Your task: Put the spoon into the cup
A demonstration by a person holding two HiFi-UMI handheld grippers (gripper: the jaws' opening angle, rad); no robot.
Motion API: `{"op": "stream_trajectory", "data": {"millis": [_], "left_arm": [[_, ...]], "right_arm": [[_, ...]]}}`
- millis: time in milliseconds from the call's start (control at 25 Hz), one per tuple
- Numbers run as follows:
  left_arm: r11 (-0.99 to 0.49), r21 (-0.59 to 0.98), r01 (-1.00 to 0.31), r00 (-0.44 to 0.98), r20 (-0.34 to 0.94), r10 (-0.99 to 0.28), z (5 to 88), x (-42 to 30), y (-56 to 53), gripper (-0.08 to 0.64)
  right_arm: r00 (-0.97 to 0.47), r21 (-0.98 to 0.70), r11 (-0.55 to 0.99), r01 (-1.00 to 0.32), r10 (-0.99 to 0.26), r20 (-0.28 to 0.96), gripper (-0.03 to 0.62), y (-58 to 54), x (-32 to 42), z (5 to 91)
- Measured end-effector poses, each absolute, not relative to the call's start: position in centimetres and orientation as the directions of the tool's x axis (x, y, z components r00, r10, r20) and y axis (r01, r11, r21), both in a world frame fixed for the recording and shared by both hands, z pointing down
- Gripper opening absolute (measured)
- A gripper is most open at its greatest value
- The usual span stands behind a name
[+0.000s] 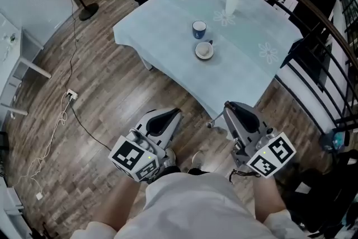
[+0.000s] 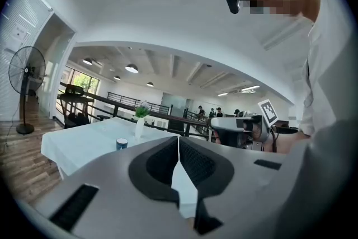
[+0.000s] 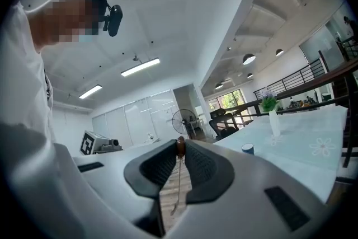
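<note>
While the right gripper (image 3: 180,147) pinches what seems to be a thin spoon (image 3: 178,178), the left gripper (image 2: 179,141) is closed and empty. The cup (image 1: 199,29) stands well away on the table (image 1: 168,25), so the carry and drop remain.

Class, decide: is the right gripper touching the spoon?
Touching. The right gripper view shows the spoon pinched at its brown end between the fingers of the right gripper, its thin shaft hanging below.
</note>
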State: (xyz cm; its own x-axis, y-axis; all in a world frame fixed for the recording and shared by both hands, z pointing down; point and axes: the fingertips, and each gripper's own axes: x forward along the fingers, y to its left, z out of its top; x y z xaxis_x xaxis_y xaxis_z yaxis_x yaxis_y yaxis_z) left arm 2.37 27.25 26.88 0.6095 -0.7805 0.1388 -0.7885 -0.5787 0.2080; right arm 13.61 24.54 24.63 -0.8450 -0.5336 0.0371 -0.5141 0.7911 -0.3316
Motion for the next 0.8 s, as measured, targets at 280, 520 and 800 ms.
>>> {"op": "stream_trajectory", "data": {"millis": [280,520,800], "left_arm": [[-0.548,0.209,-0.810,0.580,0.144,-0.802,27.3,3.4,26.7,0.021],[-0.529,0.214,-0.821,0.563,0.151,-0.813,28.0,5.0,26.3,0.021],[-0.524,0.211,-0.825,0.557,0.150,-0.817,28.2,6.7,25.6,0.021]], "right_arm": [[-0.864,-0.336,0.809,-0.483,-0.503,0.029,0.058,23.5,14.7,25.0],[-0.876,-0.340,0.818,-0.464,-0.481,0.037,0.058,23.0,16.3,25.7],[-0.875,-0.340,0.817,-0.466,-0.483,0.038,0.058,22.2,18.2,25.9]]}}
